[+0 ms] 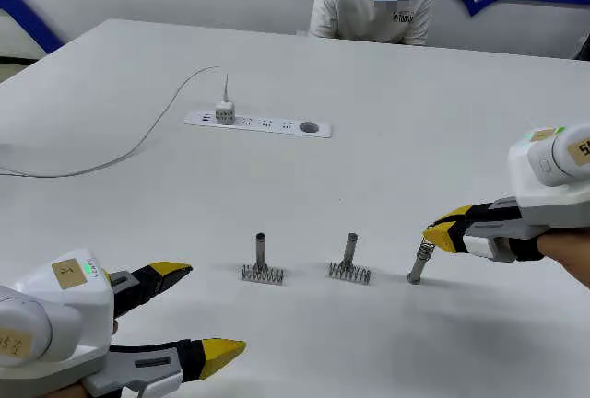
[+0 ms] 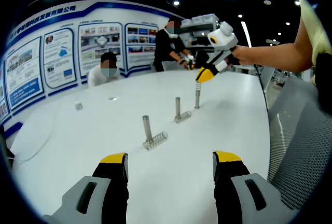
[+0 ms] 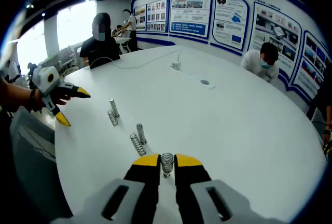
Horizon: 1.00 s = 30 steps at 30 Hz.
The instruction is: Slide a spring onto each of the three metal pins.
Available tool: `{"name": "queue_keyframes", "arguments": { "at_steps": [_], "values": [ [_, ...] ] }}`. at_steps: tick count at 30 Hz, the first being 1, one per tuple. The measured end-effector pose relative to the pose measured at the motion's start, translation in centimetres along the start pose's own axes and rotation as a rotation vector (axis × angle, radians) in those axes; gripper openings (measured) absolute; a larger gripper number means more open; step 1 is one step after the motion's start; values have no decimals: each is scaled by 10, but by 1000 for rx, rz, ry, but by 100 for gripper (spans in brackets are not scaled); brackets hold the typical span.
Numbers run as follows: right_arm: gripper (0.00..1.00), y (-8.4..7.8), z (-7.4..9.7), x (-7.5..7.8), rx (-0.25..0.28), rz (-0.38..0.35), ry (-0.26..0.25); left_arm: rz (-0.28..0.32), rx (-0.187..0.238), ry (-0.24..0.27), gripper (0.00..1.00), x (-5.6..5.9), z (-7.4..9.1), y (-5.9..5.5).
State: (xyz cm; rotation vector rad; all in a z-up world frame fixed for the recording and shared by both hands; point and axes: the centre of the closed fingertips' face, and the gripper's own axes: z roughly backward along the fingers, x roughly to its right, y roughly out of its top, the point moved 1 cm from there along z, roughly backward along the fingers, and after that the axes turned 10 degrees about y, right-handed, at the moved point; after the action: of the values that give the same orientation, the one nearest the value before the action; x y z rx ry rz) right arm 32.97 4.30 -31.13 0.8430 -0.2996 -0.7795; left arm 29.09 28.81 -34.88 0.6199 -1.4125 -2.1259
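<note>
Steel coil on steel pin: one spring [image 1: 425, 251] sat at the upper end of the rightmost pin [image 1: 418, 271], which leaned instead of standing straight. The right gripper [image 1: 436, 236] pinched that spring between its yellow-tipped fingers [image 3: 148, 162]; in the right gripper view the coil showed end-on, squeezed between the two tips. How far it was threaded down the pin could not be told.

Beside it the middle pin [image 1: 350, 249] stood nearly upright with a second spring [image 1: 350, 274] lying flat against its foot. The left pin [image 1: 261, 251] stood the same way, with a loose spring [image 1: 263, 275] lying at its base. The three pins formed a row on the white surface [image 1: 387, 158].

Nearer the person, the left gripper [image 1: 198, 310] hovered apart from the row, its fingers [image 2: 115, 161] spread wide and holding nothing.

Farther back lay a white power strip [image 1: 267, 125] – one plug [image 1: 224, 111] seated in a socket, its cable [image 1: 138, 145] trailing off to the left. A seated person [image 1: 373, 2] in a white shirt was at the far edge.
</note>
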Motion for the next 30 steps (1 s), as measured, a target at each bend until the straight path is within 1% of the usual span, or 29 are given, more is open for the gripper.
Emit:
{"name": "queue_keyframes", "arguments": {
  "at_steps": [12, 30],
  "values": [
    [12, -7, -6, 1, -13, -9, 3, 1, 0, -3, 67, 1, 0, 0],
    [12, -15, -14, 1, -27, -24, 7, 5, -3, -3, 67, 1, 0, -3]
  ]
}}
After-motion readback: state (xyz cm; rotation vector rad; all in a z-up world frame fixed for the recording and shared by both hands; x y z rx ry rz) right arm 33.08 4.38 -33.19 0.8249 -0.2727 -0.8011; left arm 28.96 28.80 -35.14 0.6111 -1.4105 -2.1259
